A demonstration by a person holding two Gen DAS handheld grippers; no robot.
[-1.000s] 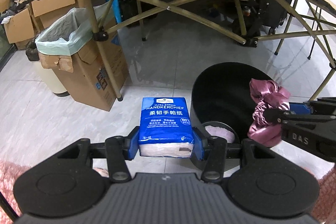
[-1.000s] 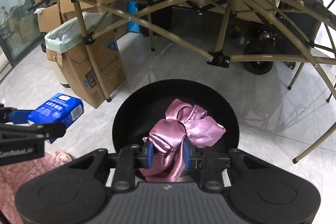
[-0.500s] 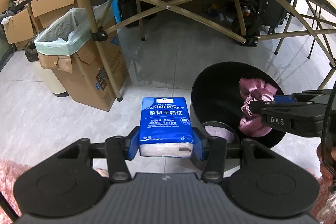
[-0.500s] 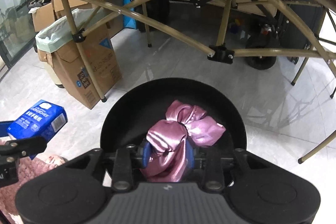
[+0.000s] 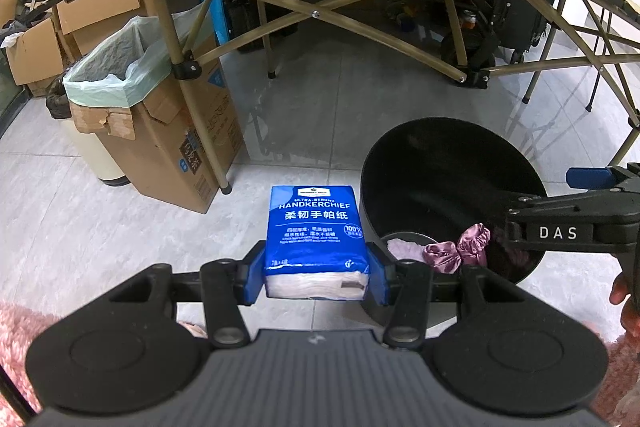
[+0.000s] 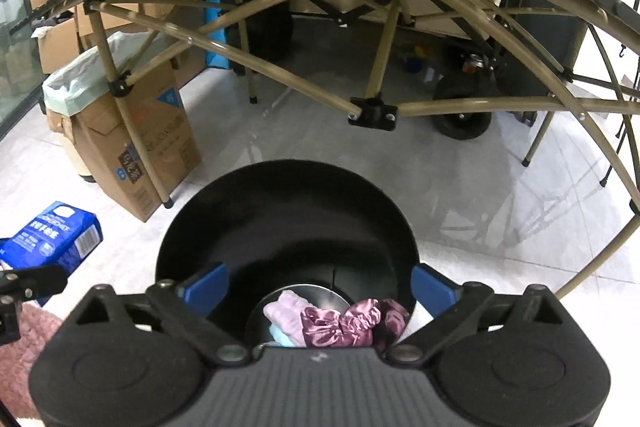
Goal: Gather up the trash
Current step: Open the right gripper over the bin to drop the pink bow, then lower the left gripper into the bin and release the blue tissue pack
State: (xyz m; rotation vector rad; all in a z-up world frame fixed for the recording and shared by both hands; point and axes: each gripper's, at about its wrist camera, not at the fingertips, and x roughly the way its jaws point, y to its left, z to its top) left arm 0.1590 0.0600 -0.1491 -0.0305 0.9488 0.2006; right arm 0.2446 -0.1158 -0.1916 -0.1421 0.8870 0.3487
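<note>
My left gripper (image 5: 316,277) is shut on a blue handkerchief tissue pack (image 5: 315,233), held just left of the black round bin (image 5: 432,171). The pack also shows at the left in the right wrist view (image 6: 52,237). My right gripper (image 6: 320,285) is open and empty above the bin (image 6: 288,195). A pink satin scrunchie (image 6: 344,321) lies at the bin's bottom beside a pale pink item (image 6: 282,313). The scrunchie also shows in the left wrist view (image 5: 460,253), below the right gripper's arm (image 5: 568,227).
A folding table frame (image 5: 320,15) stands over the grey tile floor behind the bin. A cardboard box with a green bag liner (image 5: 132,99) stands at the left by a table leg (image 5: 200,123). Pink fluffy rug (image 5: 24,327) lies at the bottom left.
My right gripper has opened and the pink scrunchie has dropped from it to the bottom of the black bin. The left gripper and its tissue pack have not moved.
</note>
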